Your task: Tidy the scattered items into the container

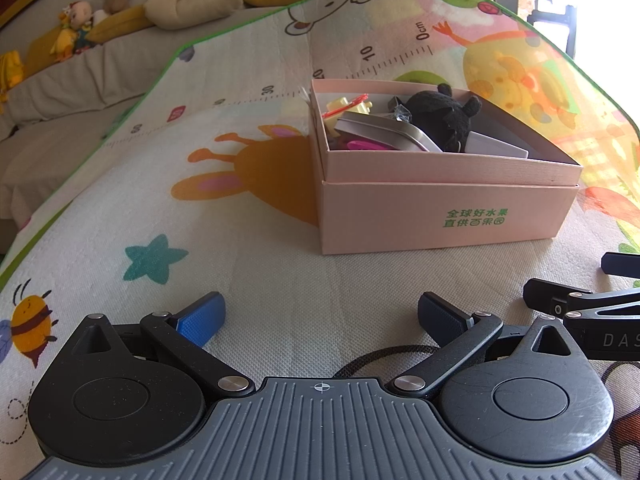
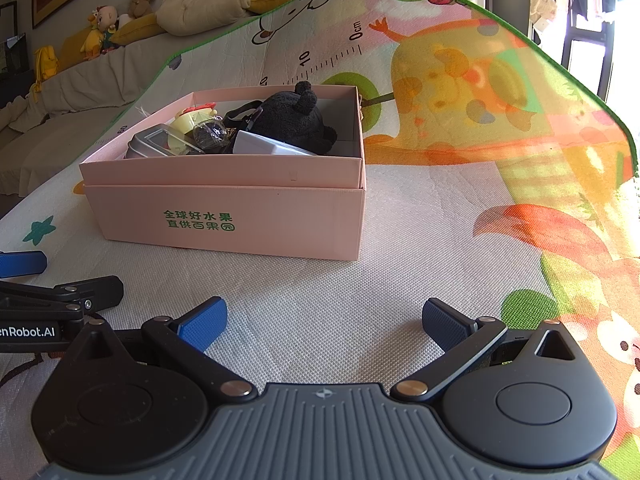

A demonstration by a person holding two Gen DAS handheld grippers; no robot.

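Observation:
A pink cardboard box (image 1: 440, 216) (image 2: 240, 220) with green lettering stands on the cartoon play mat (image 1: 280, 292). Inside it lie a black plush toy (image 1: 444, 116) (image 2: 292, 120), a silver tin (image 1: 384, 132) (image 2: 156, 142), a yellow toy (image 1: 344, 108) (image 2: 192, 120), a white case (image 2: 268, 146) and a crinkled clear wrapper (image 2: 210, 132). My left gripper (image 1: 320, 320) rests low on the mat in front of the box, open and empty. My right gripper (image 2: 322, 324) sits beside it, open and empty too. Each gripper shows at the other view's edge.
A grey-covered sofa (image 1: 80, 76) with stuffed toys (image 1: 76, 28) and yellow and cream cushions runs along the back left. The mat's green edge (image 1: 120, 120) lies left of the box. A bright window (image 2: 600, 20) is at the far right.

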